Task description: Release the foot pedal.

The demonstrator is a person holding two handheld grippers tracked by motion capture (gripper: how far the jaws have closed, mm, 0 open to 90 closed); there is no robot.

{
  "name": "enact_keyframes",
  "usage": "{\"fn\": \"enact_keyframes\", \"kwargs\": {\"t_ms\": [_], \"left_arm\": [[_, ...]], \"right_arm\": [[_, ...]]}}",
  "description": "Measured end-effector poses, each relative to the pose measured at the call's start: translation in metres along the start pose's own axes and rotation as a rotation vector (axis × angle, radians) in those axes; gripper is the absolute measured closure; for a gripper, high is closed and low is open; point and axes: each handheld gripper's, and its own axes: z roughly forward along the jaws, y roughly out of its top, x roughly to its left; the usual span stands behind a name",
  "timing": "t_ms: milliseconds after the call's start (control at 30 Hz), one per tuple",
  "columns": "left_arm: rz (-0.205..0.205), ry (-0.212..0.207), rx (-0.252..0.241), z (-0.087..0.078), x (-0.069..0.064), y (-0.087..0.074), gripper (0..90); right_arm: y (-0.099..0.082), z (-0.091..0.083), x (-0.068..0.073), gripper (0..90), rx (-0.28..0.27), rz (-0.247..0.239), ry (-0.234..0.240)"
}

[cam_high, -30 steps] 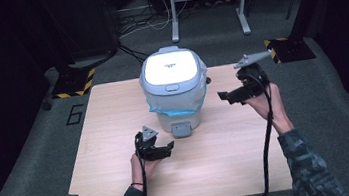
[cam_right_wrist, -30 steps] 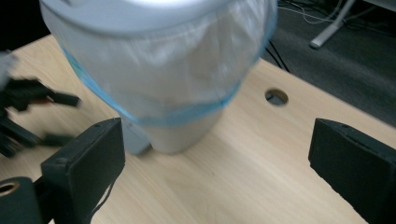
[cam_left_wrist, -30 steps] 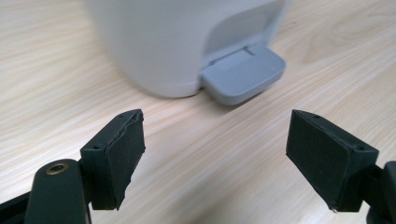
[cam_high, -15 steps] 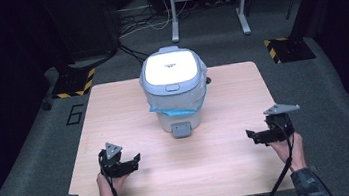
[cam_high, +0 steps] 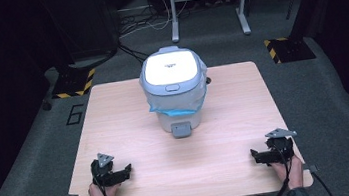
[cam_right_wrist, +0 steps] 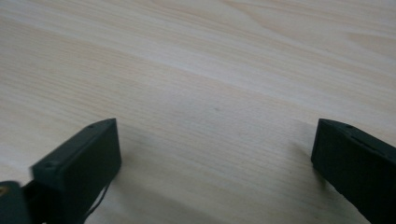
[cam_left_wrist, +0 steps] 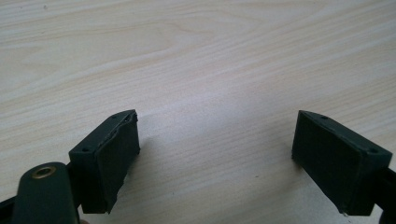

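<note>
Between the jaws of both grippers lies nothing but bare wood. The left gripper (cam_high: 121,174) rests at the near left corner of the table (cam_high: 231,166), its jaws standing wide apart, having just been opening a little further with nothing between them; in the left gripper view its pads (cam_left_wrist: 116,154) frame only pale grain. The right gripper (cam_high: 256,156) sits at the near right corner, jaws likewise spread and empty, and the right gripper view shows the same plain tabletop ahead of them.

A second ago both grippers were up at the rice cooker (cam_high: 175,90), the right one raised beside its lid and the left one just in front of its base. Now both have drawn back to the person's edge and settled low on the table, well apart from the appliance and from each other. Judging by that retreat, the work on the cooker is finished, or at least paused, and the hands are parked.

Ahead of both sets of jaws, centred toward the far side of the table, the cooker stands upright with its white lid closed, a clear plastic wrap with a blue edge (cam_high: 176,112) around its body.

Small dark lettering shows on the lid but is too small to read. On the floor left of the table, a "6" (cam_high: 74,114) is marked.
</note>
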Motion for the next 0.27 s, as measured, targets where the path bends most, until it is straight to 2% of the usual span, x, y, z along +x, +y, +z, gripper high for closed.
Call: {"fn": "enact_keyframes", "kwargs": {"t_ms": [67, 267], "left_arm": [[-0.009, -0.004, -0.004, 0.001, 0.0001, 0.0003, 14.6], [-0.016, 0.002, -0.004, 0.0033, 0.0013, 0.0022, 14.4]], "right_arm": [[-0.0005, 0.0003, 0.0, 1.4, -0.009, -0.001, -0.02], [-0.0013, 0.0012, -0.0004, 0.8, -0.019, 0.002, -0.02]]}}
